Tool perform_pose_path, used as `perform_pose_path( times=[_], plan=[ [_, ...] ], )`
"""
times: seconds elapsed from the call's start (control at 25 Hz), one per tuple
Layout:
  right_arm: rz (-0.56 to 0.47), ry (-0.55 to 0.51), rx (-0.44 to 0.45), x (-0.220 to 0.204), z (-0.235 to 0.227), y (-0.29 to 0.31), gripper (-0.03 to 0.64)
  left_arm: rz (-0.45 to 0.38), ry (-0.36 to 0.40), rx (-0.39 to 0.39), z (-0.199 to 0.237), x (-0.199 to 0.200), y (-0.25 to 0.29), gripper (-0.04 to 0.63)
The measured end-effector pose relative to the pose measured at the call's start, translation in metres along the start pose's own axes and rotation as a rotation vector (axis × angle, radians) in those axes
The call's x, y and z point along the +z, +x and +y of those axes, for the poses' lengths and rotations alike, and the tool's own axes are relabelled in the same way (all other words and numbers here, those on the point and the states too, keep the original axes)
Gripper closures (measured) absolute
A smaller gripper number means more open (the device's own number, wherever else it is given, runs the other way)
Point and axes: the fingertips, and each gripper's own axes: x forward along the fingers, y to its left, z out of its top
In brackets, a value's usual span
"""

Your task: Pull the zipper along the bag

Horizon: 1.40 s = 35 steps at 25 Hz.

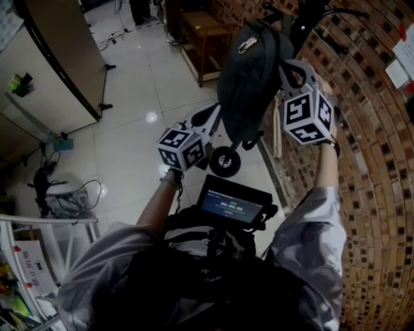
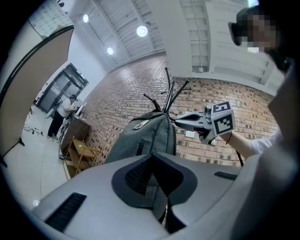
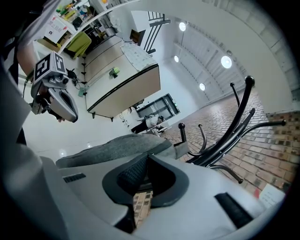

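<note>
Bag hangs on coat rack, in front of brick wall and above the floor. Left tool is at bag's lower left, w/ bag cloth between its jaws. Right tool is at bag's right side, near the top. Under the bag, a wheel stands on the floor. Wooden shelf is behind and left of bag, by the wall. Screen is nearest, btw. the two arms.

Fig.: my view down on the tiled floor, bearing a wooden shelf and a wheel; black rack carrying the bag.
</note>
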Motion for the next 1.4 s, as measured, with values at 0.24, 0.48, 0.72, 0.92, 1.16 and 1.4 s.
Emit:
perform_pose_path(
  times=[0.24,0.48,0.72,0.92,1.16,1.4],
  plan=[
    [-0.02,0.007,0.003,0.005,0.004,-0.002,0.612,0.009,0.004,0.012,-0.003,0.0,-0.003,0.588],
    [-0.005,0.029,-0.014,-0.005,0.007,-0.005,0.611,0.009,0.016,0.011,-0.009,0.0,-0.004,0.588],
    [-0.016,0.044,0.007,-0.006,0.016,-0.006,0.609,0.005,0.017,0.02,-0.009,0.002,-0.006,0.588],
    [-0.001,0.047,0.012,-0.013,0.025,-0.009,0.609,0.001,0.021,0.024,-0.01,0.001,-0.009,0.588],
    [0.01,0.054,0.023,-0.019,0.032,-0.012,0.609,0.006,0.025,0.021,-0.016,-0.004,-0.01,0.588],
    [0.02,0.057,0.038,-0.024,0.045,-0.013,0.606,0.017,0.021,0.024,-0.018,-0.007,-0.014,0.588]
  ],
)
